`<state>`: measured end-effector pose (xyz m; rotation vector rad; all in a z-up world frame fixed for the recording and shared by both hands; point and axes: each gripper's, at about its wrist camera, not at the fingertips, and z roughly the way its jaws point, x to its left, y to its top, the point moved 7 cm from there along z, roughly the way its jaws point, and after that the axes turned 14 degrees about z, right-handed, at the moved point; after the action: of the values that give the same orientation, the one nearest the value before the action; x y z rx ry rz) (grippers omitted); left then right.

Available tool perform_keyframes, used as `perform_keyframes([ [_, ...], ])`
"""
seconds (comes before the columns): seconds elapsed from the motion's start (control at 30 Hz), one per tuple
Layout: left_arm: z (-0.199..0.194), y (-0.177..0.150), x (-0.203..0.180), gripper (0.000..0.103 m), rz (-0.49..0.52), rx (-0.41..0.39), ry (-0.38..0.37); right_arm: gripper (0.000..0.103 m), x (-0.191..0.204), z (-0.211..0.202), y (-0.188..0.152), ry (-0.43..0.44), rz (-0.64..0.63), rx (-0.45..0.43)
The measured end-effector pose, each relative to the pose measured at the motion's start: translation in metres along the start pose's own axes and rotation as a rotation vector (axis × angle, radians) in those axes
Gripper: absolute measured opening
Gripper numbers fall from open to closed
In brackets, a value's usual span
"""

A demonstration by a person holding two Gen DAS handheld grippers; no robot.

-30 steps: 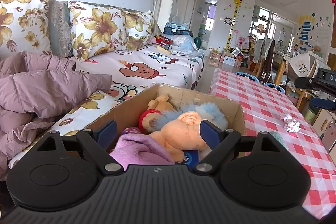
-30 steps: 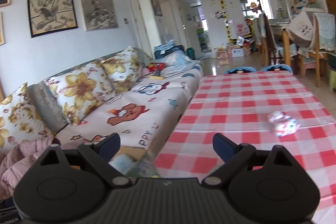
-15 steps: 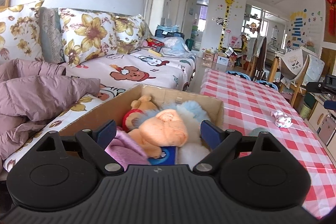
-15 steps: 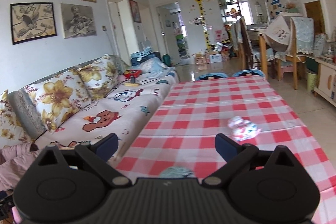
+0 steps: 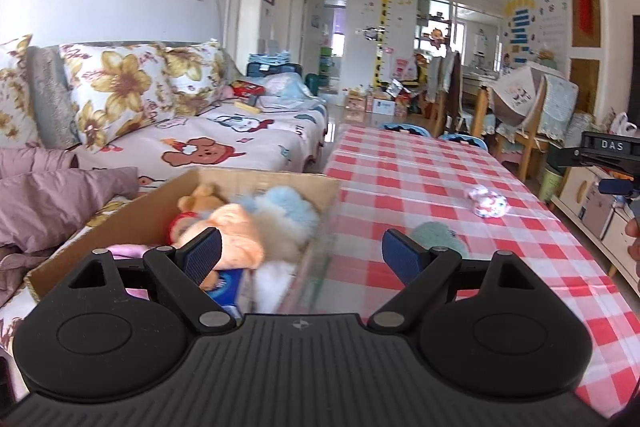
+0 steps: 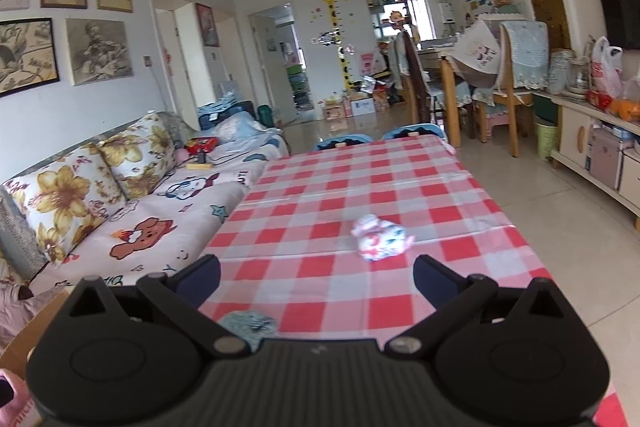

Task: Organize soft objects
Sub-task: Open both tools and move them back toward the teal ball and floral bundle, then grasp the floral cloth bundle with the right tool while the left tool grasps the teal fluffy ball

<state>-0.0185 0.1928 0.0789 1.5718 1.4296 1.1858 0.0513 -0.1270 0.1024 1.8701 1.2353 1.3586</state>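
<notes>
what's left out: two soft things on the checkered desk (image 6: pixel 400 187), a pink-and-white fabric bundle (image 6: pixel 380 237) mid-desk and a teal fuzzy thing (image 5: pixel 438 239) closer in, well apart from each other
where they go, I'd guess: the cardboard box (image 5: pixel 132 215) by the desk's left edge, already holding an orange plush (image 5: pixel 236 231), a blue-and-white fluffy toy (image 5: pixel 288 211) and other soft stuff
left gripper (image 5: pixel 302 259): jaws spread wide, nothing in them, hanging over the box's right edge
right gripper (image 6: pixel 316 277): jaws also wide apart and empty, bundle lies just ahead between the fingers' line
how the bundle should handle: looks light and squishy, no fragile bits, will probably flop or unroll if nipped by a corner
where to grab: across the fat middle, squeeze right in
teal one: same deal, fuzzy, may slip a bit, so pinch deep
</notes>
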Motion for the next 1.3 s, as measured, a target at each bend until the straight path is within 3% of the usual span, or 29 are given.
perform_keyframes([
  [0.47, 0.004, 0.005, -0.038, 0.103, 0.078, -0.008, -0.094, 0.102, -0.055, -0.004, 0.011, -0.062, 0.060, -0.017],
  [0.67, 0.024, 0.002, -0.055, 0.103, 0.126, 0.001, -0.138, 0.102, -0.076, 0.005, 0.011, -0.088, 0.058, -0.014],
  [0.93, 0.075, -0.003, -0.087, 0.103, 0.107, 0.063, -0.217, 0.102, -0.105, 0.032, 0.006, -0.137, 0.051, 0.007],
  [1.3, 0.157, -0.007, -0.126, 0.103, 0.210, 0.108, -0.218, 0.102, -0.102, 0.105, 0.009, -0.050, 0.028, 0.082],
])
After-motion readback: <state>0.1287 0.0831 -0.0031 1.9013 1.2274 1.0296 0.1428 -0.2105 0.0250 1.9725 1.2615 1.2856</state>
